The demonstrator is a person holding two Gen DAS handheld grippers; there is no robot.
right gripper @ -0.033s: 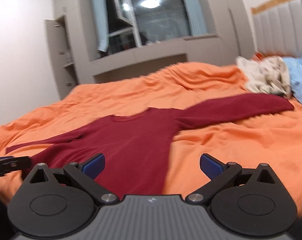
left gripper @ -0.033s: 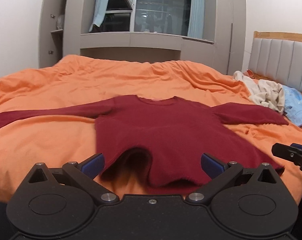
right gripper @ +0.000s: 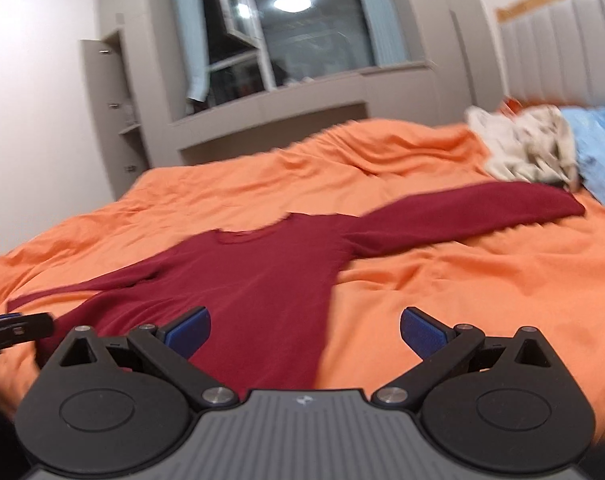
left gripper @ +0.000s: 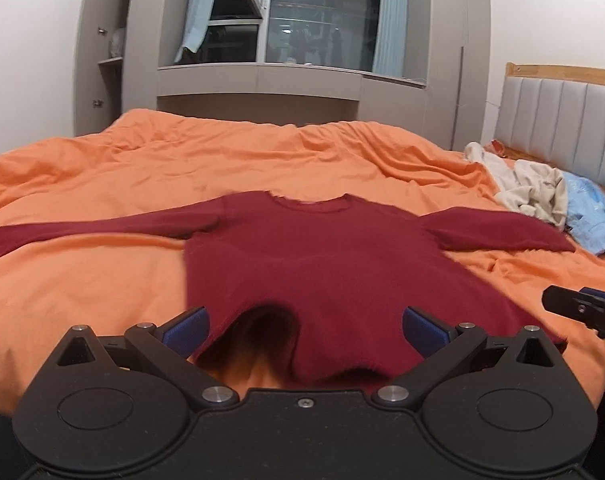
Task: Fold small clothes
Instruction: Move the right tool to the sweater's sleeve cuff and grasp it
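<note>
A dark red long-sleeved sweater lies flat on the orange bedcover, sleeves spread to both sides, neck away from me. Its hem is rumpled and lifted in a small arch just in front of my left gripper, which is open and empty over the hem. My right gripper is open and empty above the sweater's lower right side. The right gripper's tip shows at the right edge of the left wrist view; the left gripper's tip shows at the left edge of the right wrist view.
A heap of cream clothes and a light blue garment lie by the grey padded headboard at the right. Grey cabinets and a window stand behind the bed.
</note>
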